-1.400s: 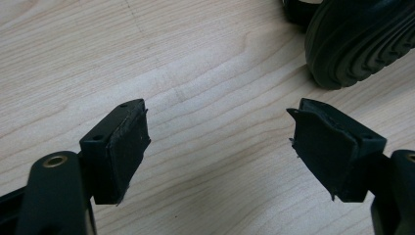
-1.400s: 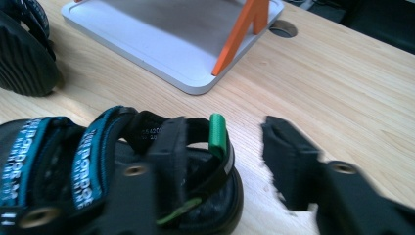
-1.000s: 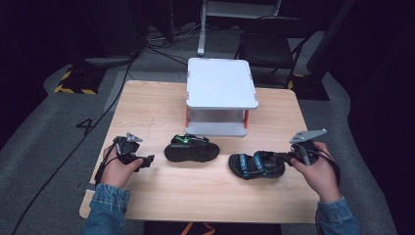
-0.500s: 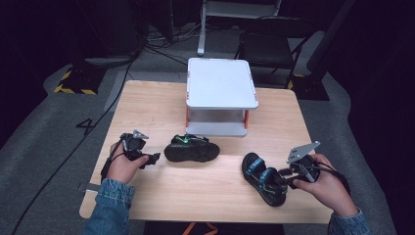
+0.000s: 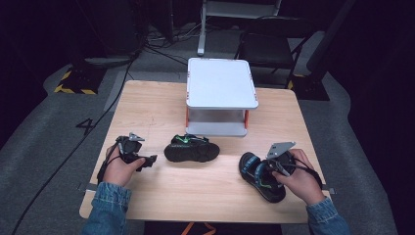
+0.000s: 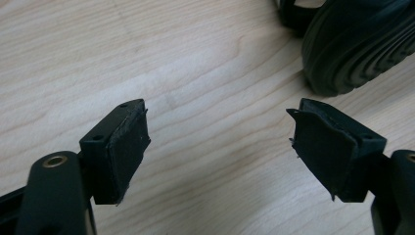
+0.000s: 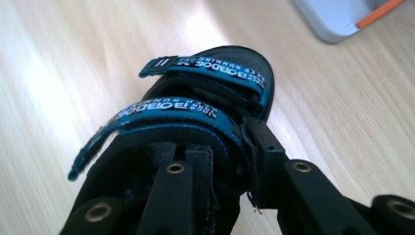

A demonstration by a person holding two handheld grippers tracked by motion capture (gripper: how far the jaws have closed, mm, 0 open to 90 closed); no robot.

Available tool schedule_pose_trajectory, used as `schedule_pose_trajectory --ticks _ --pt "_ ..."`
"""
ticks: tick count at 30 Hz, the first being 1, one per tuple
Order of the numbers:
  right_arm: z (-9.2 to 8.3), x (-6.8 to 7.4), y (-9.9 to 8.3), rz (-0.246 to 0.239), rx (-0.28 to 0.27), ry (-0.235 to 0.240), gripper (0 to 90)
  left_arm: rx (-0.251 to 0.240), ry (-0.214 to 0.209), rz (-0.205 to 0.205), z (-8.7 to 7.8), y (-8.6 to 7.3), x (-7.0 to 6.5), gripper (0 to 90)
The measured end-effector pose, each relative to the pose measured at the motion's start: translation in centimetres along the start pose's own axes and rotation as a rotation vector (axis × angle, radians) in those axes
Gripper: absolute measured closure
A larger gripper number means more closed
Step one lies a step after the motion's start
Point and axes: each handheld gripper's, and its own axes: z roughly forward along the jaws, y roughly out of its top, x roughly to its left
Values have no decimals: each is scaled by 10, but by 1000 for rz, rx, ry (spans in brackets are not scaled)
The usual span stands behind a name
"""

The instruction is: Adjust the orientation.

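A blue-strapped sandal (image 5: 260,175) lies at the near right of a pale wooden table (image 5: 161,105), angled with its toe toward the middle of the board. The right gripper (image 5: 268,170) is clamped on its heel end; in the right gripper view one jaw sits inside the shoe and the other outside, pinching the sandal's side wall (image 7: 240,147) just behind the rear teal strap, and the jaws have just been closing on it. The person's right hand (image 5: 301,178) wraps the tool, a denim cuff (image 5: 327,218) at the table's near edge.

A second sandal (image 5: 192,149), black with green trim, rests near the table's middle, just in front of a white two-tier stand (image 5: 221,83) with orange legs. The left gripper (image 5: 147,160) lies low on the wood to that sandal's left, its jaws spread wide with bare wood between them; the ribbed sole (image 6: 359,46) shows just past its far jaw, apart from it.

The tabletop is light, fine-grained wood with sheen from overhead light. Around it the room is dark: grey carpet (image 5: 54,127), black cables (image 5: 161,41) trailing on the floor behind, a yellow-and-black striped marker (image 5: 73,87) at far left, and a dark chair (image 5: 266,49) beyond the stand.
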Motion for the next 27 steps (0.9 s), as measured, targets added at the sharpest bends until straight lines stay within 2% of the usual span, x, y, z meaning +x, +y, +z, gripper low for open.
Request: schedule_pose_trajectory --ticks 1,2,3,6,7,8,9,10,12,14,16,20,23,24,27 --pt "2 -3 3 32 -26 -1 752 0 0 0 0 0 0 216" --pt "7 -6 6 94 -61 -6 753 2 8 -7 -2 -4 2 216" --pt "12 -9 9 134 -90 -12 753 7 5 -6 -2 -6 2 216" --pt "29 -17 17 265 -149 -28 748 7 12 -12 -4 -10 3 216" --pt "29 -17 17 265 -149 -28 748 7 12 -12 -4 -10 3 217" --pt "45 -21 21 309 -172 -44 724 8 11 -19 -6 -12 3 217" --pt "45 -21 21 309 -172 -44 724 8 11 -19 -6 -12 3 216" --pt "56 -22 22 330 -181 -5 656 8 18 -28 -7 -15 5 216" --pt "56 -22 22 306 -152 -16 571 8 23 -28 -8 -17 7 217" --pt "50 -23 21 291 -154 -46 486 8 22 -38 -8 -18 8 217" --pt "39 -23 18 284 -169 -42 446 8 18 -34 -8 -17 8 217" --pt "15 -17 18 244 -208 -30 453 2 19 -30 -8 -14 6 217" --pt "0 -6 22 186 -169 -2 483 -3 15 -18 -8 -10 5 216" --pt "-6 0 24 152 -170 10 483 -2 9 -18 -7 -9 4 216" --pt "-6 16 29 73 -153 74 483 1 11 -18 -4 -7 4 216"
